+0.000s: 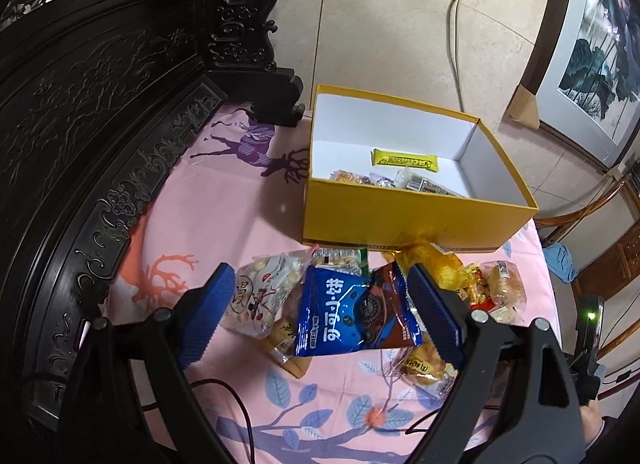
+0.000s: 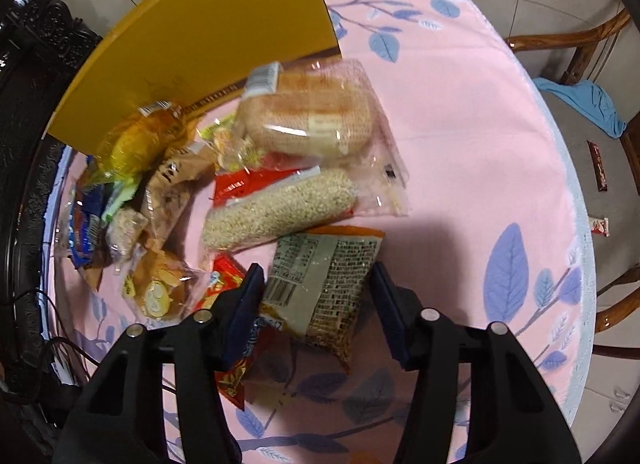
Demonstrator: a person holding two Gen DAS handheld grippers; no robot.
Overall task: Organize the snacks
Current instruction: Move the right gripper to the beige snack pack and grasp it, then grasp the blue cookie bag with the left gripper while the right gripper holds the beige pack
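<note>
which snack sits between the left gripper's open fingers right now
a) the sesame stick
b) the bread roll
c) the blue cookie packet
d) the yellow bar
c: in the left wrist view the blue cookie packet lies between the wide-open fingers of the left gripper, while the yellow bar is already inside the yellow box.

Round table point(image 2: 460, 136) under a pink cloth printed with blue leaves and purple deer. On it, at the far side, an open yellow box point(image 1: 400, 220). Just in front of the box, a loose heap of snack packets point(image 1: 356, 304): blue-and-brown biscuit bag, clear-wrapped bread point(image 2: 308, 116), sesame roll point(image 2: 280, 208), printed packet point(image 2: 324, 280) nearest the camera.
</note>
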